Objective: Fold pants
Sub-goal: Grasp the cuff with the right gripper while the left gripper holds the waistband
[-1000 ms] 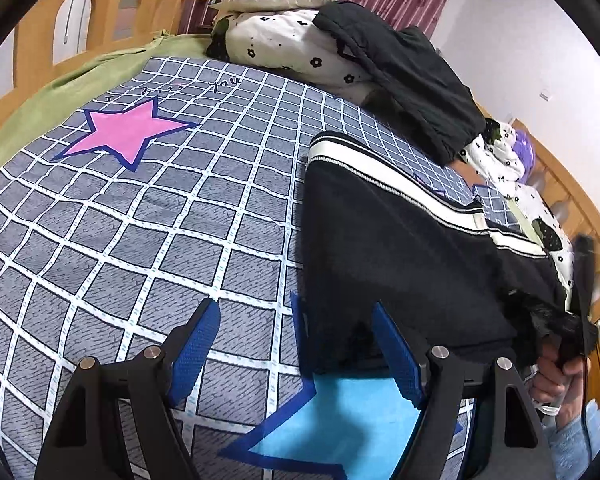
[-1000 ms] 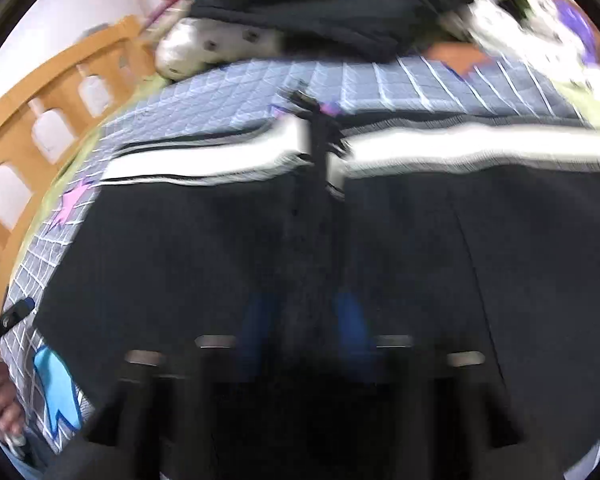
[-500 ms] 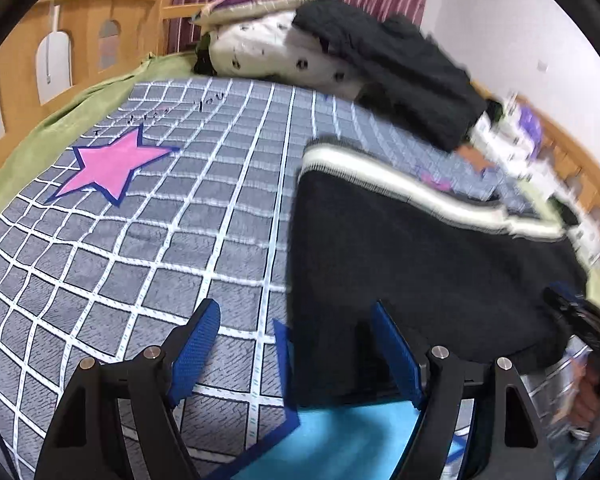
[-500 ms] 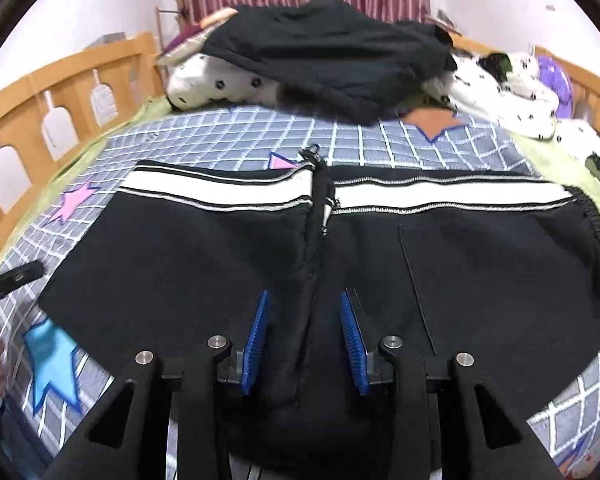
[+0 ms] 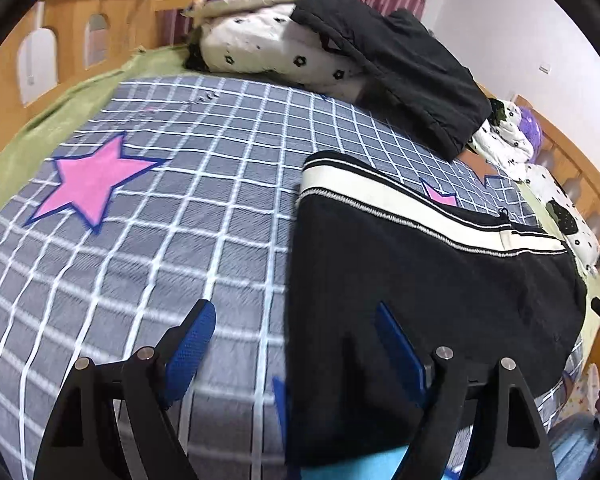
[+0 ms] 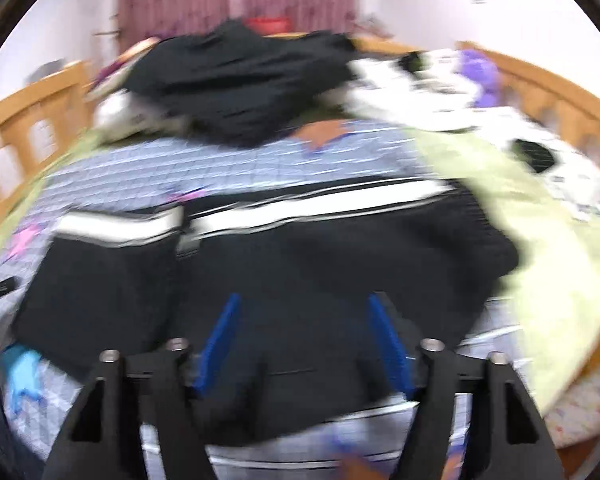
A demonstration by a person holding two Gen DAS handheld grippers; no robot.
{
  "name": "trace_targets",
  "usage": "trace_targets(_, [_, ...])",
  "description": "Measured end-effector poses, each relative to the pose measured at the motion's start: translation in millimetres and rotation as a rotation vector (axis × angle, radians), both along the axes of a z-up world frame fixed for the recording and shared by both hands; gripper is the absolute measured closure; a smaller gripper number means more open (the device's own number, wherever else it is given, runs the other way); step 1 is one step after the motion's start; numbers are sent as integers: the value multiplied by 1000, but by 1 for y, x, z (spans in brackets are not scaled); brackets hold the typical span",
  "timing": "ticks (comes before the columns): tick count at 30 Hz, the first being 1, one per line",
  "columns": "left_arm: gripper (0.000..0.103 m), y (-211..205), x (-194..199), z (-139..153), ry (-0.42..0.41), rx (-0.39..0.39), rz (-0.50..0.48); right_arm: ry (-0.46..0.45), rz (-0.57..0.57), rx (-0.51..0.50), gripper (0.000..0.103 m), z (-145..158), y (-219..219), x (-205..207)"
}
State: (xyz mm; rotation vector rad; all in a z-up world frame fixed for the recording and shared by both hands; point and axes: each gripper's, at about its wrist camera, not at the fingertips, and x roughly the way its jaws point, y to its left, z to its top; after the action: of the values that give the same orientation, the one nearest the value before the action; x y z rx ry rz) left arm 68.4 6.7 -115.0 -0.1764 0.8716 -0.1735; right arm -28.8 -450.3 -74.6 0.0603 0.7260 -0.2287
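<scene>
Black pants [image 5: 419, 280] with a white-and-black striped band along their far edge lie flat on the grey checked bedspread [image 5: 180, 220]. My left gripper [image 5: 296, 344] is open, low over the pants' left edge, one blue finger over the bedspread and the other over the black cloth. In the right wrist view, which is blurred, the pants [image 6: 300, 248] spread across the middle. My right gripper [image 6: 303, 340] is open above their near edge and holds nothing.
A pile of black clothing [image 5: 399, 60] lies on white patterned pillows [image 5: 268, 52] at the head of the bed. Wooden rails [image 6: 20, 128] run along both sides. A green sheet [image 6: 539, 240] and more bedding lie to the right.
My right gripper has opened wide and let go of the pants' middle ridge, and it is swinging right. My left gripper has moved slightly forward and stays open.
</scene>
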Motion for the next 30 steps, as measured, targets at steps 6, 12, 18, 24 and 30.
trace_targets(6, [22, -11, 46, -13, 71, 37, -71, 72, -166, 132, 21, -33, -104, -2])
trace_targets(12, [30, -9, 82, -37, 136, -56, -167, 52, -167, 364, 21, -81, -146, 15])
trace_targets(18, [67, -2, 98, -42, 149, -206, -165, 3, -162, 367, 37, -85, -150, 49])
trace_targets(24, [94, -13, 86, -10, 90, -228, -151, -38, -181, 265, 86, -58, -135, 57])
trace_targets(30, [94, -1, 92, 47, 23, -313, -165, -169, -141, 59, 90, 25, -73, 63])
